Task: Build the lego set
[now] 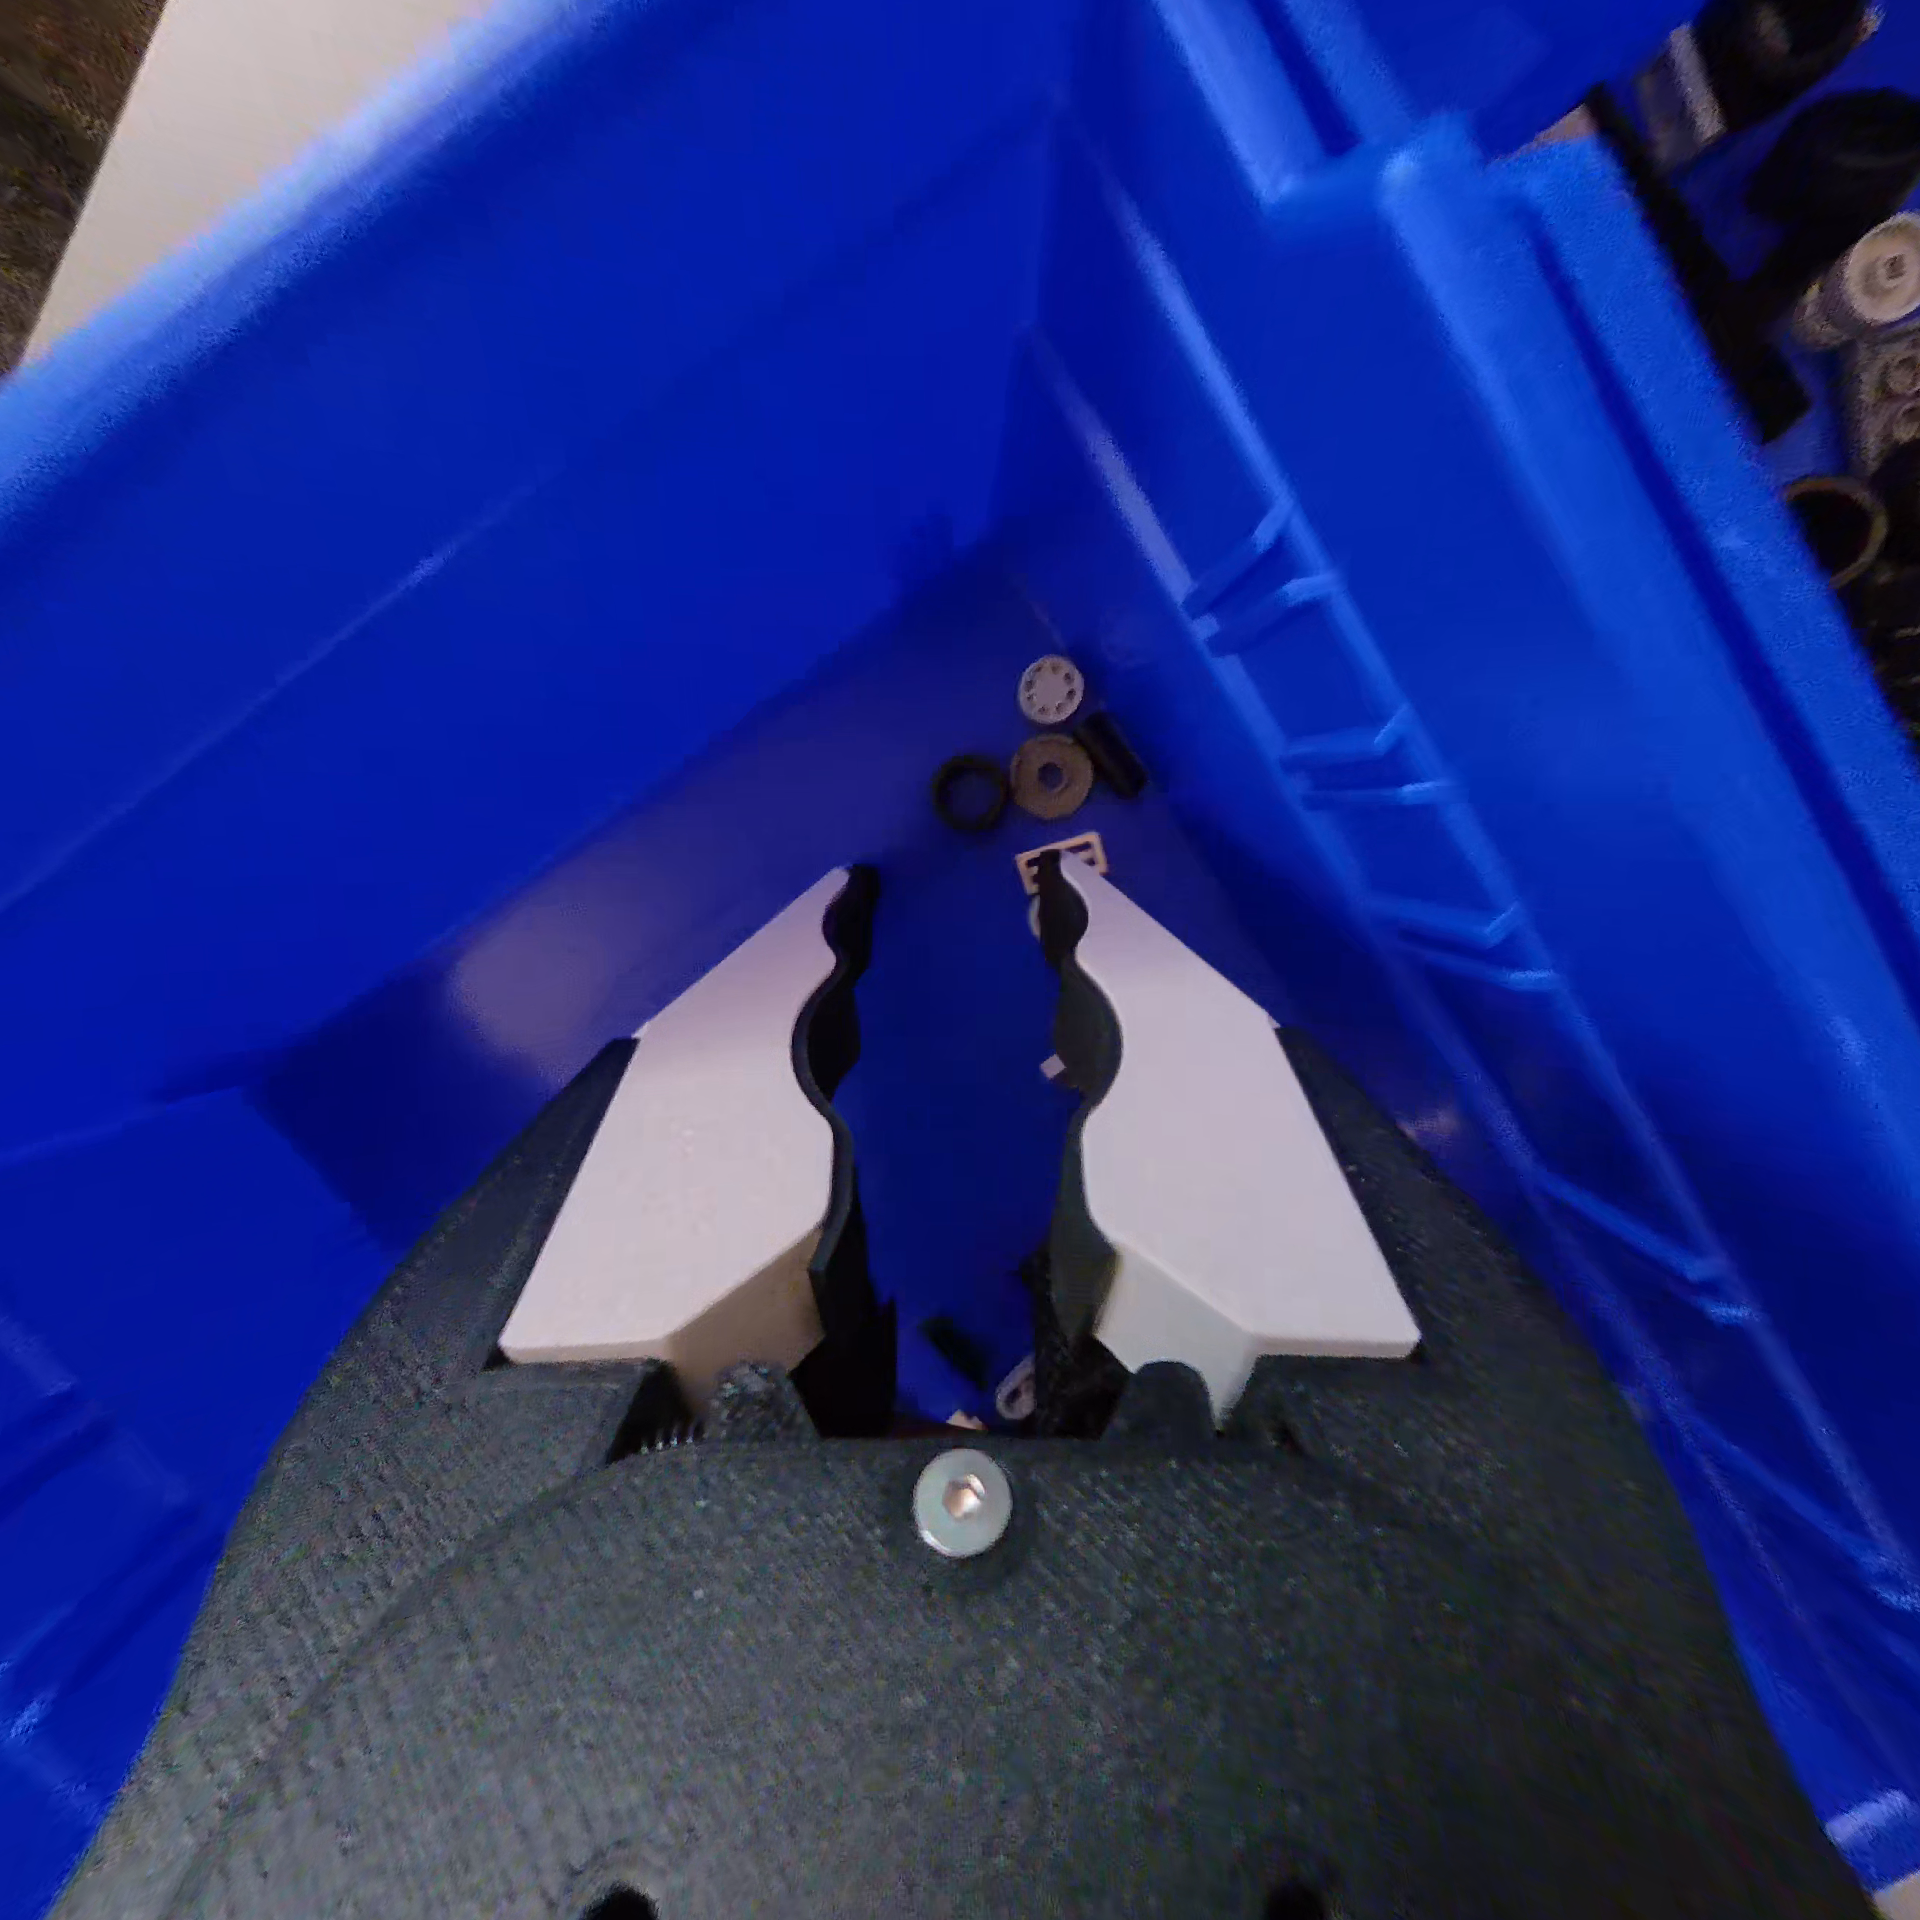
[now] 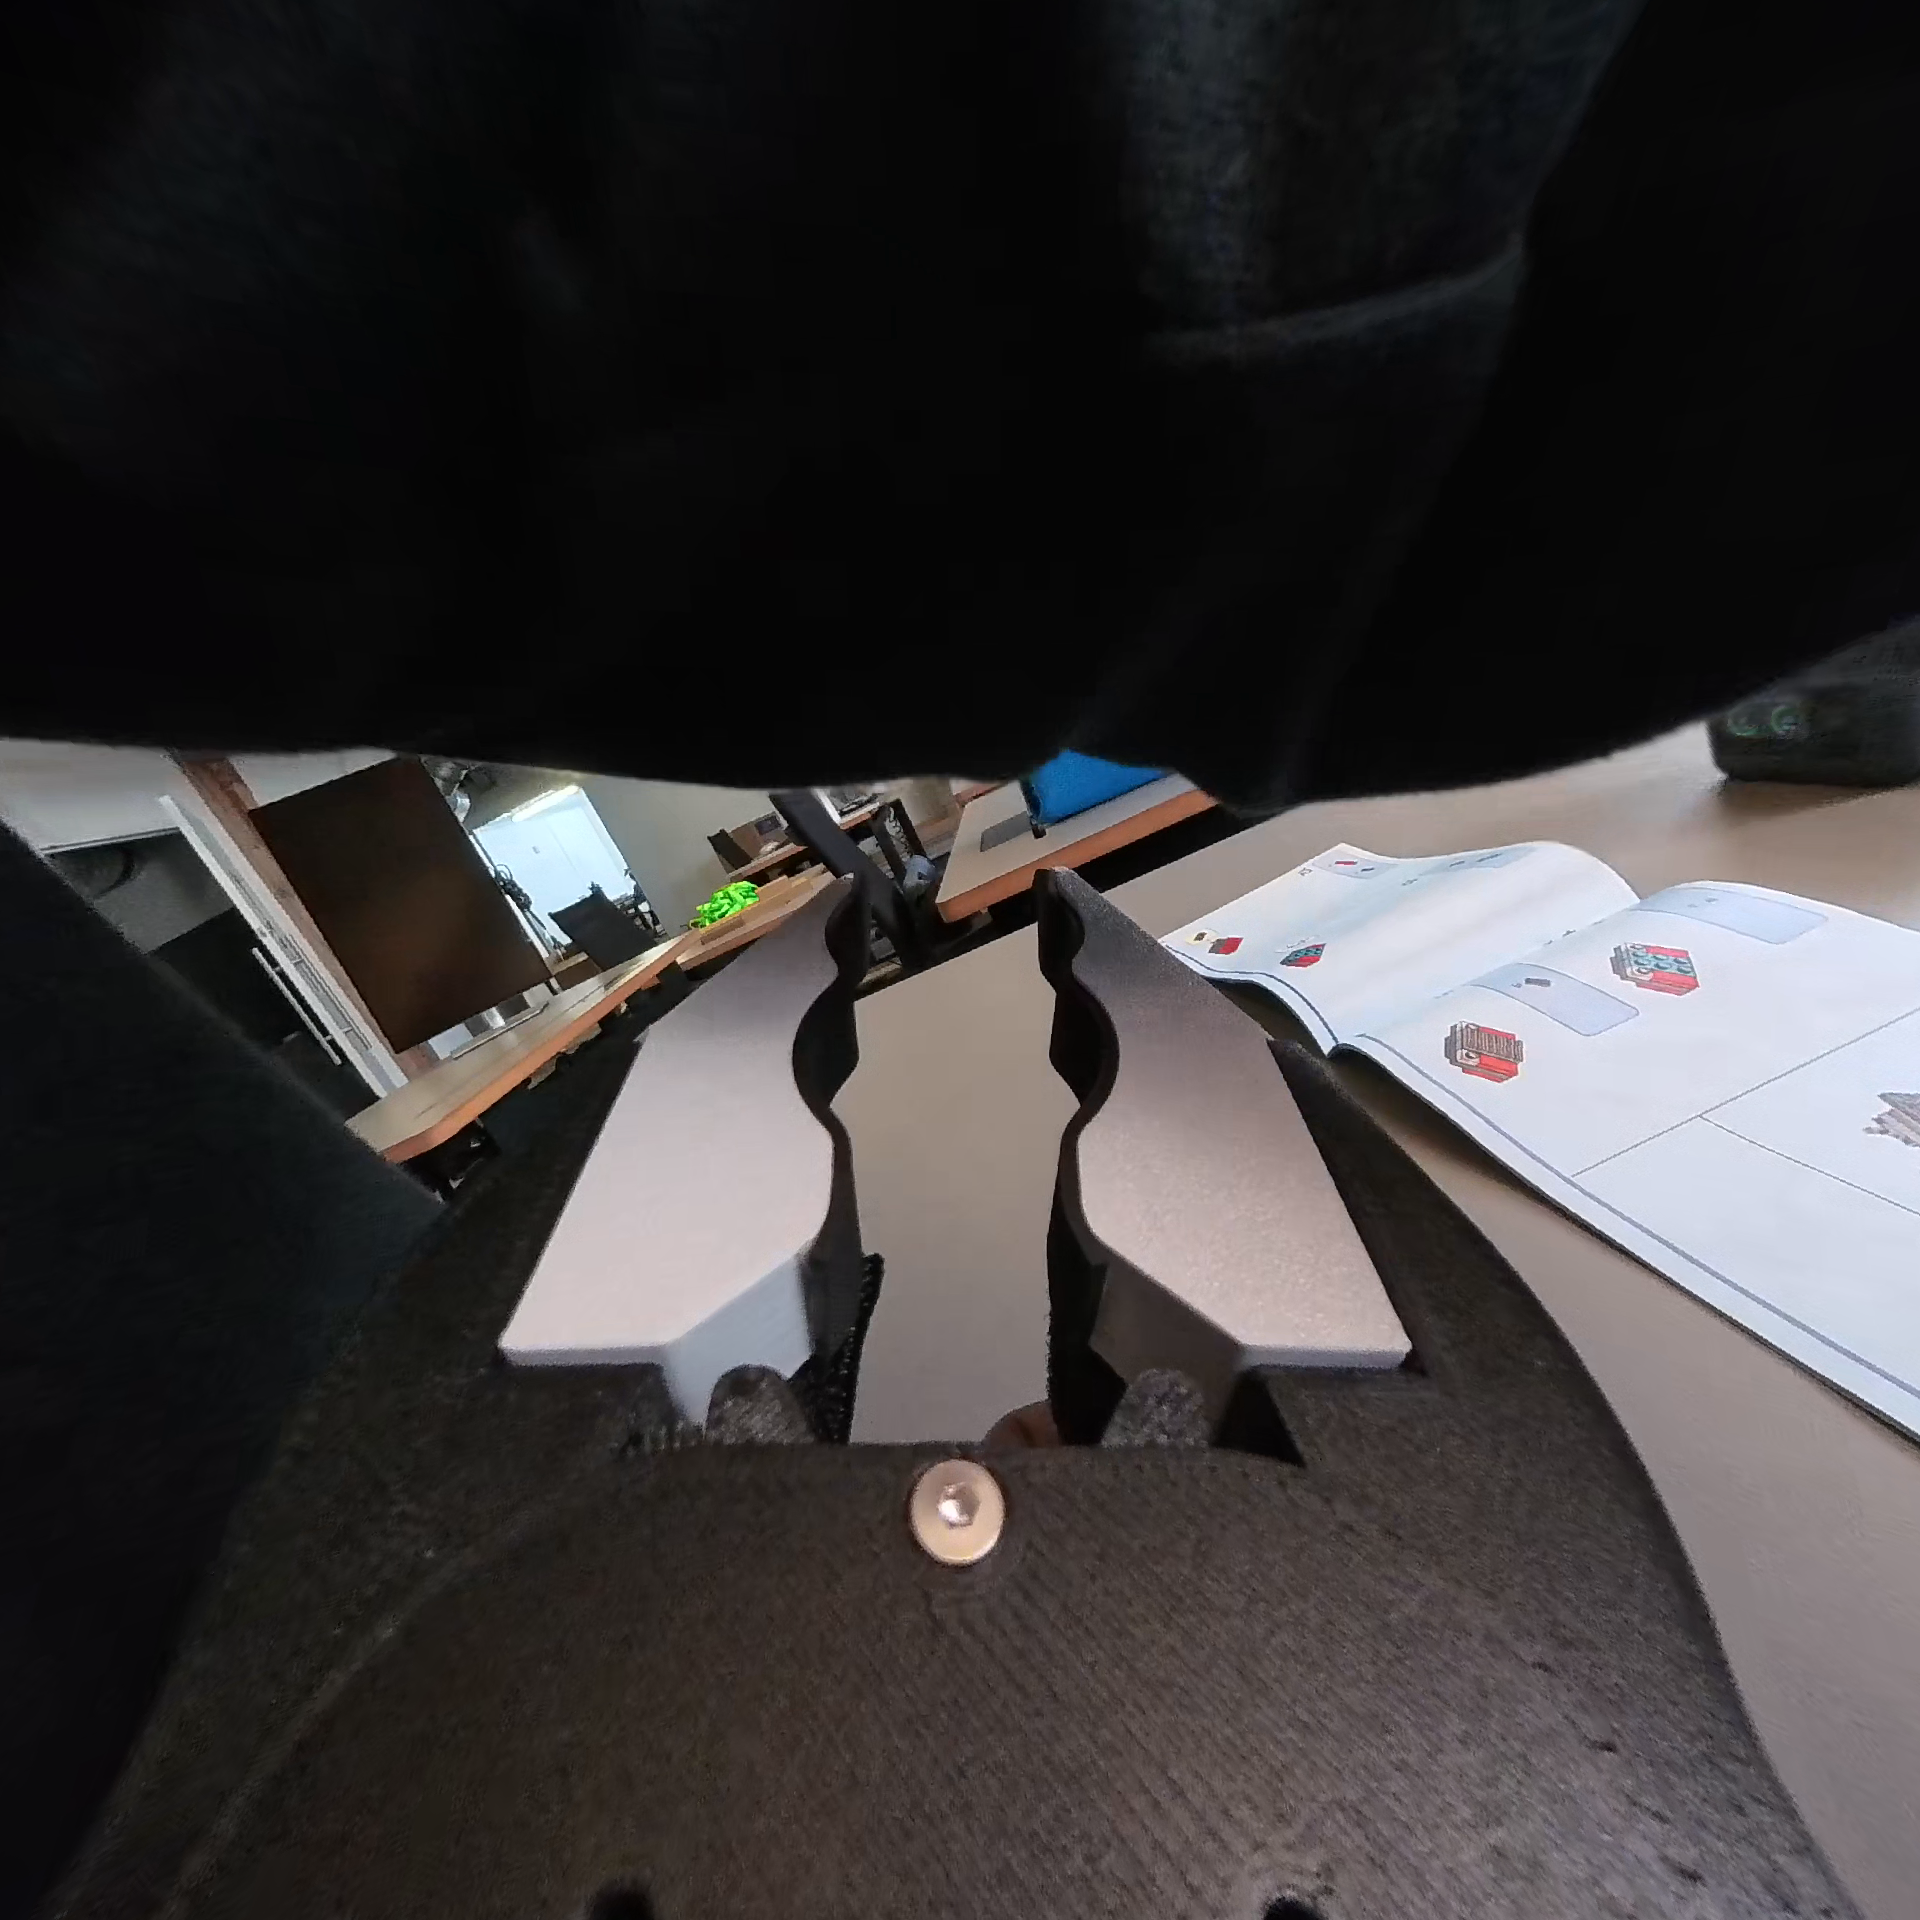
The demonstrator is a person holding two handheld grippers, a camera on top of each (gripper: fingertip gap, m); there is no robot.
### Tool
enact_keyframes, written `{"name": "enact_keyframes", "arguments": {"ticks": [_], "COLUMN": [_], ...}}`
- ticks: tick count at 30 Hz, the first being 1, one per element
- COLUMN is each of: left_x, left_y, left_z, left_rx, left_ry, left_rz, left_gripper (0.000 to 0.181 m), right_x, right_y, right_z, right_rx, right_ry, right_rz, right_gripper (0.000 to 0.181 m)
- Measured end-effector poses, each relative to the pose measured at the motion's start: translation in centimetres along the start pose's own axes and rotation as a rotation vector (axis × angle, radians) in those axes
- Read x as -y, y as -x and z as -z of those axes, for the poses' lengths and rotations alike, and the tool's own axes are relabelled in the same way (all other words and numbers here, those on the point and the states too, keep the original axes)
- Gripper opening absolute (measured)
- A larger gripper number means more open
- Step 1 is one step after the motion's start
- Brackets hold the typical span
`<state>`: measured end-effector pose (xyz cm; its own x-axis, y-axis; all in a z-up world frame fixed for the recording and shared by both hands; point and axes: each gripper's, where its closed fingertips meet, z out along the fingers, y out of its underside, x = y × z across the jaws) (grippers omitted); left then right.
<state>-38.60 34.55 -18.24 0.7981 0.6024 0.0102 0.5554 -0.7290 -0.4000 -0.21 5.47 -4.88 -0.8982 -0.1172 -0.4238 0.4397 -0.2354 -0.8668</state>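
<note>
Your left claw (image 1: 951, 883) hung released inside a blue bin (image 1: 520, 520), with small lego pieces (image 1: 1049, 774) on the floor at twelve o'clock. Your right claw (image 2: 945, 894) gaped empty over the bench (image 2: 1766, 1558); the instruction booklet (image 2: 1662, 1091) lay at two o'clock.

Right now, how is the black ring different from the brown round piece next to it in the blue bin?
The black ring is black with a wide open middle; the brown round piece is a brown disc with only a small centre hole. The ring lies left, the disc right, closer to the bin's corner. Both are round and lie just beyond the open left gripper.
</note>
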Motion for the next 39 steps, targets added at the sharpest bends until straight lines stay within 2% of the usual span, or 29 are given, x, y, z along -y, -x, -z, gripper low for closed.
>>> {"name": "enact_keyframes", "arguments": {"ticks": [5,9,17,26,32,36,39], "left_x": [-0.7,0.0,-0.8,-1.1,-1.3,-0.9,-0.7], "left_y": [1.4,0.5,-0.3,0.1,0.3,0.2,-1.0], "left_z": [0.8,1.2,0.3,0.3,0.5,2.3,5.9], "left_rx": [0.022,-0.031,-0.029,0.034,0.016,-0.025,-0.128], "left_ry": [0.009,-0.019,0.05,0.053,0.033,-0.032,-0.127], "left_rz": [0.027,0.026,0.015,0.006,0.026,0.077,0.131], "left_gripper": [0.036,0.037,0.036,0.02,0.02,0.019,0.019], "right_x": [-0.1,-0.2,-0.2,-0.3,-0.5,-0.5,-0.6], "right_y": [0.1,0.1,0.1,0.1,0.2,0.2,0.2], "right_z": [-0.1,-0.1,-0.1,-0.2,-0.3,-0.3,-0.4], "right_rx": [0.0,0.001,0.001,-0.001,-0.001,-0.002,-0.004], "right_ry": [0.006,0.011,0.012,0.017,0.024,0.028,0.031], "right_rz": [0.007,0.011,0.008,0.01,0.017,0.023,0.026], "right_gripper": [0.033,0.033,0.033,0.033,0.033,0.033,0.033]}}
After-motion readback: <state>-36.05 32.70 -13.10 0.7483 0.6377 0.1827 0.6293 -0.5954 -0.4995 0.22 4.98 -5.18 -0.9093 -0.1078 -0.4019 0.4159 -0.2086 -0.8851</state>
